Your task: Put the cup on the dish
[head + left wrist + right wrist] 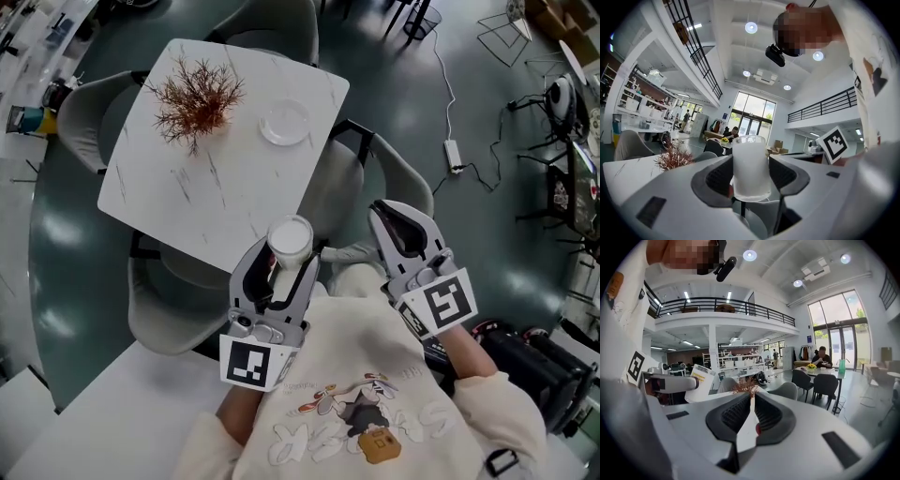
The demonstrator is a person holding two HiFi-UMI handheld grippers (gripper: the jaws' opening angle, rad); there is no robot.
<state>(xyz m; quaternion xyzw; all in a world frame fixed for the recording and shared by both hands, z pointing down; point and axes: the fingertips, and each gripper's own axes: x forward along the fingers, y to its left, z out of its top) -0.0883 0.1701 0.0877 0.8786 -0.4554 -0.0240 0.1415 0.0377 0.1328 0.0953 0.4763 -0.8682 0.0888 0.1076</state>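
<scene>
While the frosted white cup (pixel 290 242) is pinched upright between the jaws of the left gripper (pixel 284 258), it is held just off the near edge of the square white marble-patterned counter (pixel 234 197), above a grey chair (pixel 173 314). The round translucent dish (pixel 284 123) is seen on the far right part of the counter, close to its right edge and well apart from the cup. Between the near edge and the dish, a bare stretch of counter is found. The dried reddish-brown branch plant (pixel 195 98) is set to the left of the dish, apart from it. More such chairs are tucked against the other sides of the counter. The right gripper (pixel 401 223) is held beside the left one, off the counter, with its jaws pressed nearly together on nothing.
</scene>
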